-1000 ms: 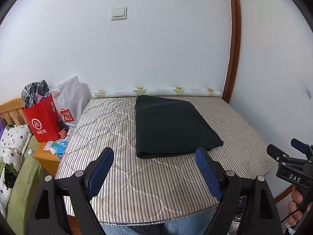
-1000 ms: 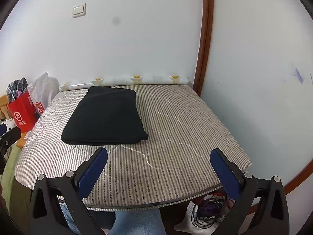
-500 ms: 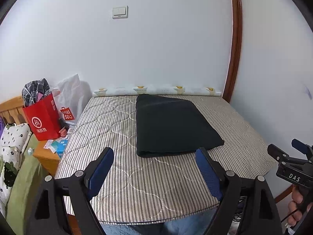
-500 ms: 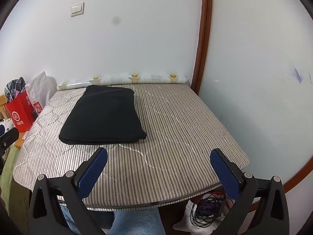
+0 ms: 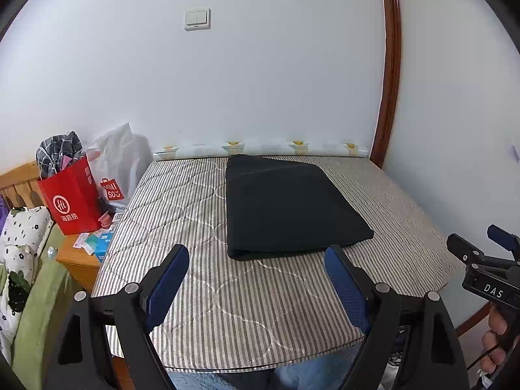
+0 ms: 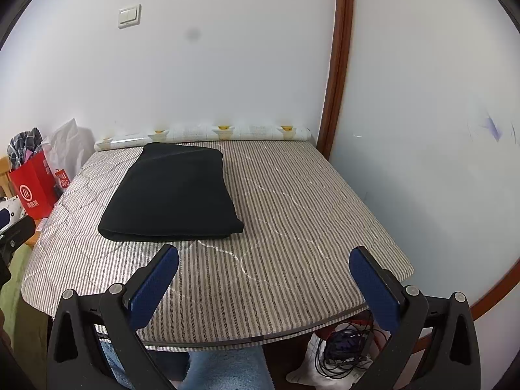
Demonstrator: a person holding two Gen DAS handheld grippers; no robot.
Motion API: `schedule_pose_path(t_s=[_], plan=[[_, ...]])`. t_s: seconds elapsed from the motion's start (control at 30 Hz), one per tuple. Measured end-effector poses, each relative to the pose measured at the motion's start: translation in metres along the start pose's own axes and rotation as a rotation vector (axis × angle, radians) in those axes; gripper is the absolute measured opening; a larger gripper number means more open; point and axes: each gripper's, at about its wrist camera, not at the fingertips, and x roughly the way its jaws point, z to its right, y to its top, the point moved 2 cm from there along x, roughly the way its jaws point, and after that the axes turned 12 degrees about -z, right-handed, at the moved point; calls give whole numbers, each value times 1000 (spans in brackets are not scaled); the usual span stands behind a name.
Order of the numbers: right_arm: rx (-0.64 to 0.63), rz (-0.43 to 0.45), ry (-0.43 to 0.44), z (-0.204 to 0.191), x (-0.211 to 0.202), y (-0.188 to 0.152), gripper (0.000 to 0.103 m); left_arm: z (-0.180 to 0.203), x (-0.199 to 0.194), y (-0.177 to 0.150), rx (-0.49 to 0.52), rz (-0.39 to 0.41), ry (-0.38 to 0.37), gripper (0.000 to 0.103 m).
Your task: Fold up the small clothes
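Currently, both the left hand-held gripper (image 5: 256,269) and right hand-held gripper (image 6: 264,268) are being held open, empty, short of the folded black garment (image 5: 286,206); its near edge should be approached squarely.

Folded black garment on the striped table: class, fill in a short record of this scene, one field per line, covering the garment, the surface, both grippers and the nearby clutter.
garment: folded black garment, a flat rectangle, folded edge towards the cameras
surface: grey striped quilted table cover; garment lies on its far left part
left gripper: open, empty, above the near edge, short of the garment
right gripper: open, empty, over bare cover right of the garment
clutter: red paper shopping bag and white plastic bag left of the table
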Motion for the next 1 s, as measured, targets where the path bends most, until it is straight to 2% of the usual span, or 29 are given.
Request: schedule_pose_path(t_s=[0.87,1.0], plan=[[-2,1,-16,3,1,1,103,-1,4,3,2,-4,-7,85],[-6,5,-15,0,1,3,103,0,9,3,-1,-1,10,85]])
